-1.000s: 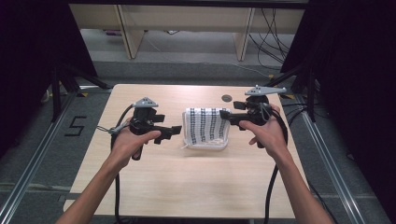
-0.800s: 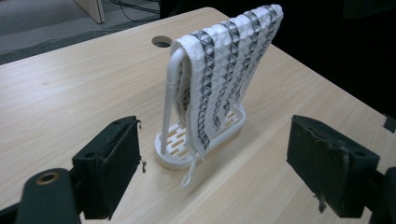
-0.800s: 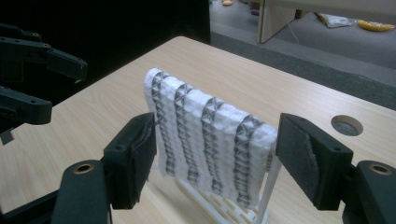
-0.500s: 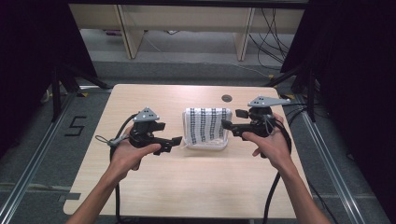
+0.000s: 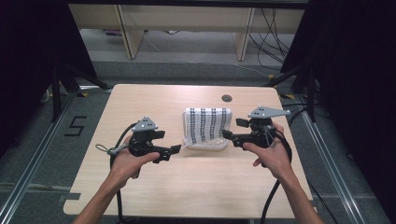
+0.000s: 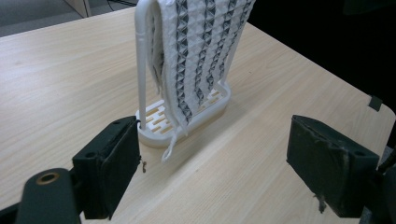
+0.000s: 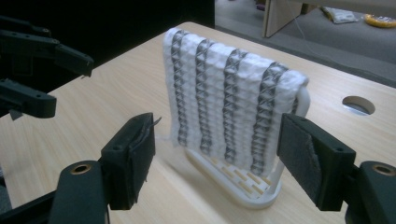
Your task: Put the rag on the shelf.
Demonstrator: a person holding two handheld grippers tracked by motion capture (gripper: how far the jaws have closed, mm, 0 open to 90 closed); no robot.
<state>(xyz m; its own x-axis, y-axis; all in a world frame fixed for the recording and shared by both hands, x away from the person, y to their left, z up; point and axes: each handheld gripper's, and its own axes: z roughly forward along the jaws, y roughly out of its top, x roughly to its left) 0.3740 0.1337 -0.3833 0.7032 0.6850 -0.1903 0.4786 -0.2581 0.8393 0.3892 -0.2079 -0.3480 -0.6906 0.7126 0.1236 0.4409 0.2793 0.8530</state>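
Overhead forward-down; tongs views facing rack (image 5: 206, 142) (close)

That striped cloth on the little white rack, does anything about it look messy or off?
Mostly tidy: the cloth hangs upright over the white rack. One loose thread dangles off its lower corner past the rack's base onto the table. Nothing spilled or broken.

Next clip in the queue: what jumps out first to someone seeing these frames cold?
A white cloth with dark grey woven stripes draped over a white plastic rack stands upright at the middle of the pale wooden table. The left hand-held gripper and the right hand-held gripper flank it, both with jaws open and holding nothing. A round hole in the tabletop sits just beyond the rack.
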